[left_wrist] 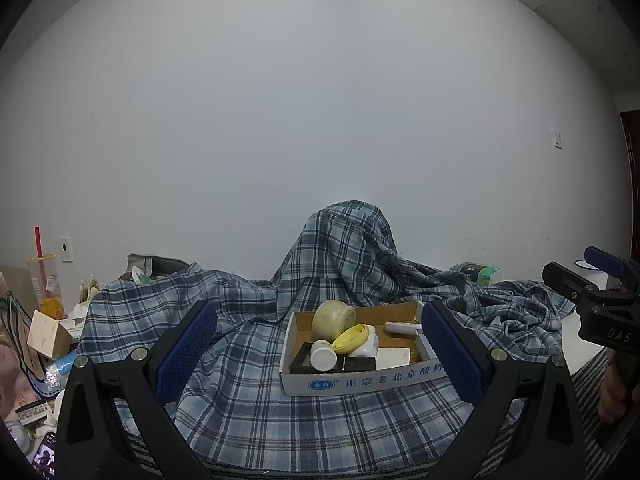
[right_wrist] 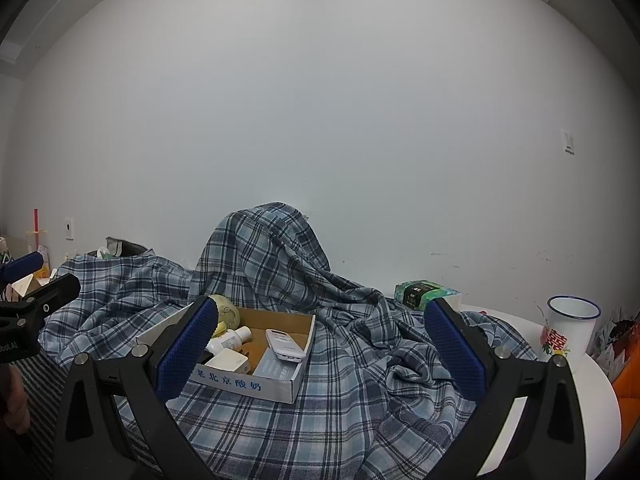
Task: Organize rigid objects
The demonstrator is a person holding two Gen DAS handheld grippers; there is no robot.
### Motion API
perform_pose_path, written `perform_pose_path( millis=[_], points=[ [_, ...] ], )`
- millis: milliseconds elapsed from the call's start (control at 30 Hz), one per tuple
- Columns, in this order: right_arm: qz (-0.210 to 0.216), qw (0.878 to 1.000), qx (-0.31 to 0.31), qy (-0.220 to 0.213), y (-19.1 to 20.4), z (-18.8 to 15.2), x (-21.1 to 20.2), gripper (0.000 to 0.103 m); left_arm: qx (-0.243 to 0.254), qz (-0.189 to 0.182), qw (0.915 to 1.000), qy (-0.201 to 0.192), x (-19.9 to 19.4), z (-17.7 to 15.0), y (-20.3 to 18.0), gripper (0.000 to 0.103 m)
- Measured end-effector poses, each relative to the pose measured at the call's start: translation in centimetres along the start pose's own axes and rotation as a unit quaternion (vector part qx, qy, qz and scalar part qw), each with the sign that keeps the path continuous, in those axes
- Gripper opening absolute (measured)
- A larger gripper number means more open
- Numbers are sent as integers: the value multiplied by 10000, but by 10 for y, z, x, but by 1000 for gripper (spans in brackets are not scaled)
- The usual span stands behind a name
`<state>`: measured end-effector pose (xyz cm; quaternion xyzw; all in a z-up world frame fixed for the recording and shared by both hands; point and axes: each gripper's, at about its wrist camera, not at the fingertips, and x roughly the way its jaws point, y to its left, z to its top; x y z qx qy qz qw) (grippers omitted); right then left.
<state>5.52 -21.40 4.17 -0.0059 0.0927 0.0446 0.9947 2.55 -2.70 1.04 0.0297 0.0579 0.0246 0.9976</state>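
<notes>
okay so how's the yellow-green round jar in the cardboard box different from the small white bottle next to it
The round jar is pale yellow-green and bulbous; the white bottle is slimmer and plain white. The jar looks clearly bigger than the bottle. The jar sits toward the back of the cardboard box, the bottle nearer the front. Both lie tipped over inside the box, untouched by either gripper.

free: plaid cloth [right_wrist: 340, 412] before you is lying bare | blocking: cardboard box [right_wrist: 280, 384] is sitting left, cloth mound [right_wrist: 264, 256] is rising behind
</notes>
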Motion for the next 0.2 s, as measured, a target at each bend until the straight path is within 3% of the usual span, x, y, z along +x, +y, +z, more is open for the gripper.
perform_pose_path(
  millis=[200],
  points=[
    [-2,10000,-3,2,0,0,0,103,3,-3,10000,2,0,0,0,103]
  ],
)
